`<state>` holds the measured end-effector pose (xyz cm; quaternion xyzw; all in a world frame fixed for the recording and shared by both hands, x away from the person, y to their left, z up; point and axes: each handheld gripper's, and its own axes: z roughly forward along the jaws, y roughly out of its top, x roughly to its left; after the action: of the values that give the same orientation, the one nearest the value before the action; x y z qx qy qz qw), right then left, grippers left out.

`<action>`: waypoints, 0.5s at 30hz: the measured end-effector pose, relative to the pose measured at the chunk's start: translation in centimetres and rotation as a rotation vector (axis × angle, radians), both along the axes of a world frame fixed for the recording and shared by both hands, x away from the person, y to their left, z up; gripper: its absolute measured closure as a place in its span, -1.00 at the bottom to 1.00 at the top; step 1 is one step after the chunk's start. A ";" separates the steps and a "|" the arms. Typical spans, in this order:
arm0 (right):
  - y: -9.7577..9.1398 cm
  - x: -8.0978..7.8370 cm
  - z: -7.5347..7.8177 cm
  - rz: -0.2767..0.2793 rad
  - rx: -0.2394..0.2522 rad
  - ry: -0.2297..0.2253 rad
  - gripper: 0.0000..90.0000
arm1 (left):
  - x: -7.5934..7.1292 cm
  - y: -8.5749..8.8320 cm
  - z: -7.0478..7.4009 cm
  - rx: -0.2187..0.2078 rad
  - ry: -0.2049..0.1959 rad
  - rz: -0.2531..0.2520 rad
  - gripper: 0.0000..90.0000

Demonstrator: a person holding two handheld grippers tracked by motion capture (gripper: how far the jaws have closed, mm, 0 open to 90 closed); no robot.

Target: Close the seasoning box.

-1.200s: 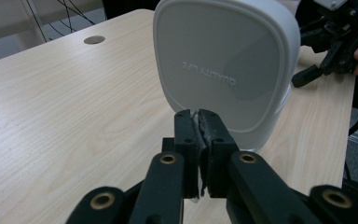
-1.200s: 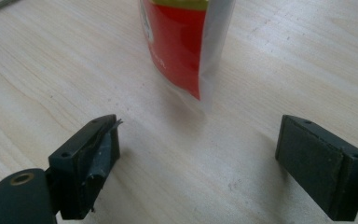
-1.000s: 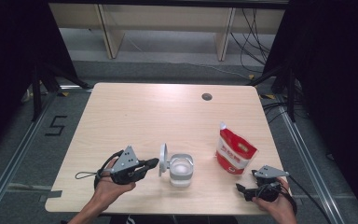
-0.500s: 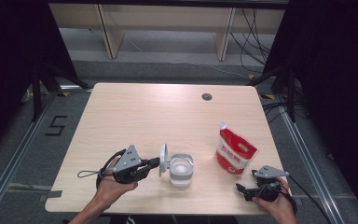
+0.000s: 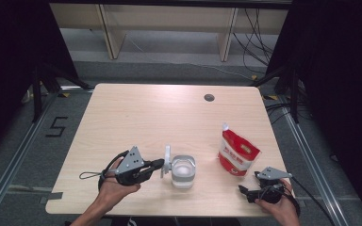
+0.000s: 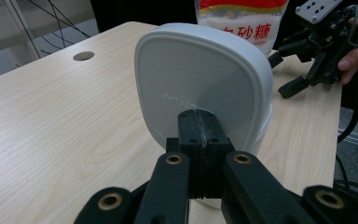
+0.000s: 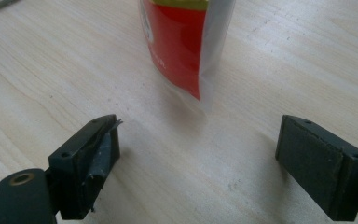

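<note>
A clear tub [image 5: 183,172] with white contents stands near the table's front, its white lid [image 5: 168,160] raised upright on its left side. My left gripper [image 5: 159,164] points right, shut, with its tips against that lid. In the left gripper view the two pads [image 6: 200,133] meet in front of the lid's face [image 6: 200,79], and I see nothing between them. A red and white sugar pouch [image 5: 238,153] stands to the right. My right gripper [image 5: 245,192] lies near the front right corner, open. The pouch's lower corner [image 7: 182,42] is ahead of my right gripper [image 7: 223,154].
A round cable hole [image 5: 209,97] sits near the table's far edge. Bare wood [image 5: 146,117] stretches across the back and left of the table. Shelving and cables lie on the floor beyond. The table's front edge runs close under both hands.
</note>
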<state>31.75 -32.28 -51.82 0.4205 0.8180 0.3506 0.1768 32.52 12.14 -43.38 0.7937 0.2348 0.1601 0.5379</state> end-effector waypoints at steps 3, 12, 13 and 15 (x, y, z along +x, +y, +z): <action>0.0 0.0 0.0 0.004 -0.003 -0.004 -0.68 | 0.0 -0.1 0.1 0.009 -0.002 0.000 0.98; 0.0 0.0 0.0 -0.001 0.001 0.000 -0.68 | 0.0 -0.5 0.0 0.004 -0.004 -0.015 0.98; 0.0 0.0 0.0 0.001 -0.001 0.000 -0.68 | 0.0 -0.5 0.1 0.015 -0.003 -0.015 0.98; 0.0 0.1 0.0 0.008 -0.006 -0.006 -0.68 | 0.0 -0.6 0.0 0.013 0.000 -0.013 0.98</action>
<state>31.81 -32.32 -51.82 0.4155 0.8202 0.3502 0.1788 32.49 11.50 -43.35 0.7987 0.2285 0.1578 0.5338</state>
